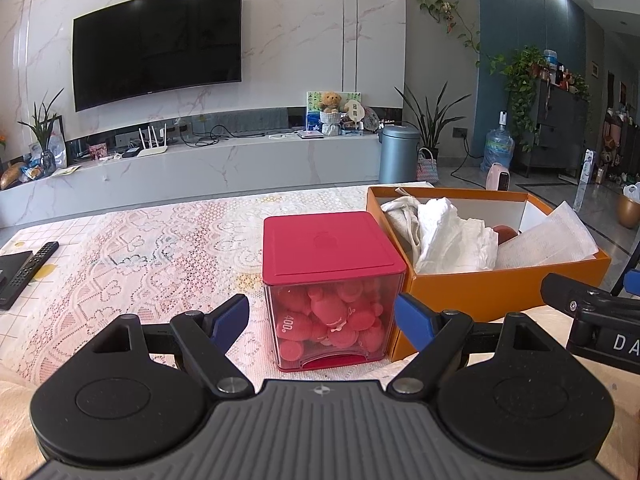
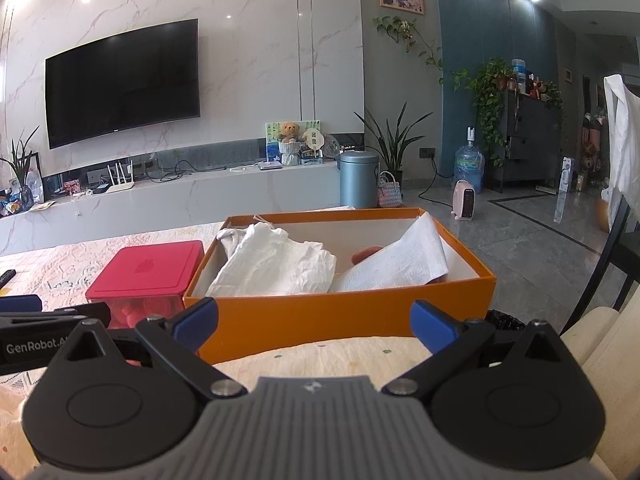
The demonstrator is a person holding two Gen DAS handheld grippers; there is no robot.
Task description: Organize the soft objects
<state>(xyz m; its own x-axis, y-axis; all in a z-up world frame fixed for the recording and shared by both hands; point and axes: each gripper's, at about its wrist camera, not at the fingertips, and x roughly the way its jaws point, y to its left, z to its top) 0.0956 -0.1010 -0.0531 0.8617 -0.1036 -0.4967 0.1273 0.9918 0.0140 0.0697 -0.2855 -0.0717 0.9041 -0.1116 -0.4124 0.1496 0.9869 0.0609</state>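
Observation:
A clear box with a red lid point(image 1: 334, 246) stands on the table, full of several soft red toys point(image 1: 328, 316). My left gripper point(image 1: 322, 318) is open, its blue pads on either side of the box's front and apart from it. To the right stands an orange cardboard box point(image 1: 492, 294) holding crumpled white paper point(image 1: 452, 236) and a partly hidden reddish object point(image 1: 507, 234). In the right wrist view my right gripper point(image 2: 316, 320) is open and empty just before the orange box point(image 2: 340, 312), with the red-lidded box point(image 2: 148, 268) at its left.
A lace tablecloth point(image 1: 140, 248) covers the table. A remote control point(image 1: 34, 264) lies at the far left edge. Beyond the table are a TV wall, a grey bin point(image 1: 398, 154), plants and a water jug. A dark chair point(image 2: 616, 256) stands at the right.

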